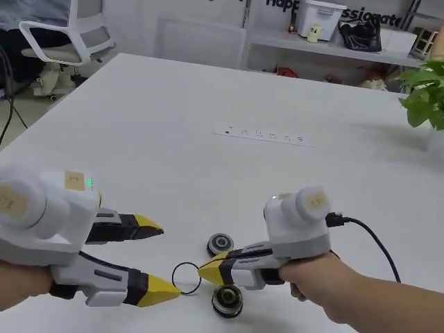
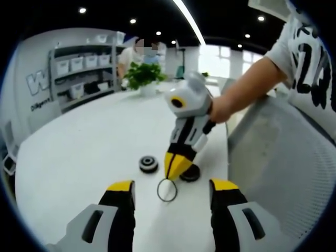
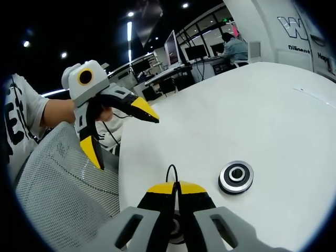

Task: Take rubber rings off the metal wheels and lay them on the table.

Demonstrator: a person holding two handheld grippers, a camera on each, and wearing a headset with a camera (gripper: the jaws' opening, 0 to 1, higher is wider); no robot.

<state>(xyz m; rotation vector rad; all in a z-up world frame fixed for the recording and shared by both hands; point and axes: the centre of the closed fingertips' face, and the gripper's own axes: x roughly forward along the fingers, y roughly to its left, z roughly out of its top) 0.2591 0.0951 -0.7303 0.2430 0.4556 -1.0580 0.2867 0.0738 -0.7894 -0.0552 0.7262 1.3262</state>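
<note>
Item: rubber ring (image 1: 186,263), a thin black loop, off any wheel.
Location: pinched at its rim in the tips of the right tongs (image 1: 207,271), low over the table (image 1: 208,104) and just left of the two wheels. I cannot tell whether it touches the table.
Lie of ring: it projects from the right tongs' tips toward the left tongs (image 1: 165,258), and its far edge is close to their lower tip.
Right tongs: clenched on the ring, pointing left and nearly level. The right hand (image 1: 326,277) grips the handle from behind.
Left tongs: released, jaws spread wide and carrying nothing. They point right toward the ring, with the left hand (image 1: 21,284) low at the frame edge.
Far wheel (image 1: 220,244): flat on the table, just beyond the right tongs.
Near wheel (image 1: 227,300): flat on the table, just beside the right tongs on the near side.
Wheel condition: too small to tell whether either carries a ring.
Step, judged: laying the ring down. The right tongs are the nearer and need only lower and let go.
Risk, judged: the loop may cling to one tip.
</note>
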